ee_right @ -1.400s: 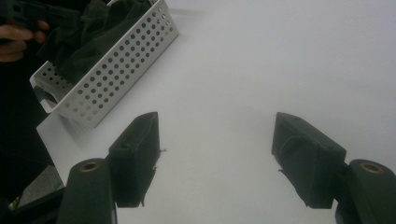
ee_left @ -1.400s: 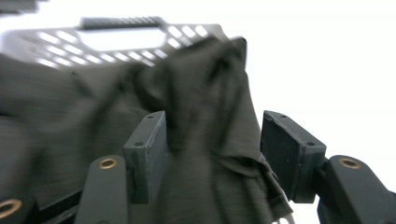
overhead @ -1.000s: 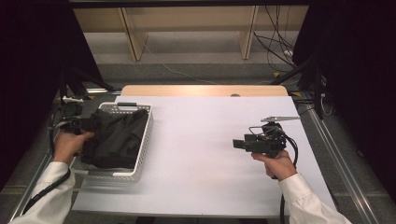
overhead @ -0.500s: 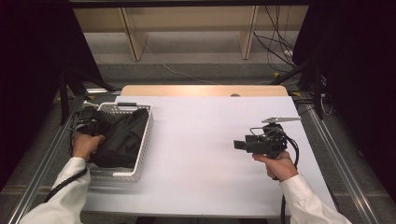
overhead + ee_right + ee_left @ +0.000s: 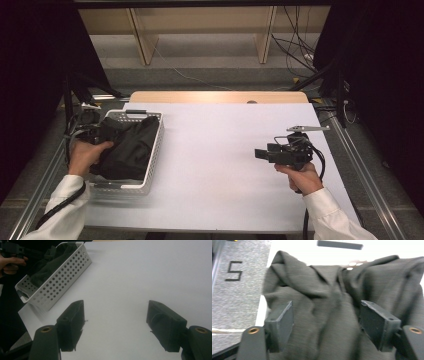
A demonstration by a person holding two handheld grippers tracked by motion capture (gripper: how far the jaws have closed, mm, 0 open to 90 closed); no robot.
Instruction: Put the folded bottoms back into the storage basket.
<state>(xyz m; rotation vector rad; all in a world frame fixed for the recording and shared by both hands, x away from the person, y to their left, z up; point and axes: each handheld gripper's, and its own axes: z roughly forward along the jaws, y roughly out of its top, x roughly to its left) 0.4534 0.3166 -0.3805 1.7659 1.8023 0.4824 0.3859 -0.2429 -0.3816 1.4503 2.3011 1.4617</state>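
A dark grey garment (image 5: 129,147) lies crumpled in a white perforated basket (image 5: 156,142) at the table's left. My left gripper (image 5: 98,135) hovers at the basket's left side, over the cloth. In the left gripper view its jaws (image 5: 327,322) have just been opening and stand wide apart. Folds of the garment (image 5: 324,297) lie between and beyond them, and the pads do not press on them. My right gripper (image 5: 261,153) hangs open above the bare white table at the right, pointing left, with nothing between its fingers (image 5: 72,320).
The white table top (image 5: 220,150) stretches between the basket and the right hand. The right gripper view shows the basket (image 5: 60,275) and the left hand with its gripper (image 5: 11,251) far off. Metal rails run along both table sides, with shelves and cables behind.
The left hand pushed right over the basket's edge, then drew back slightly. The garment has stayed in the basket. The right gripper has kept still.
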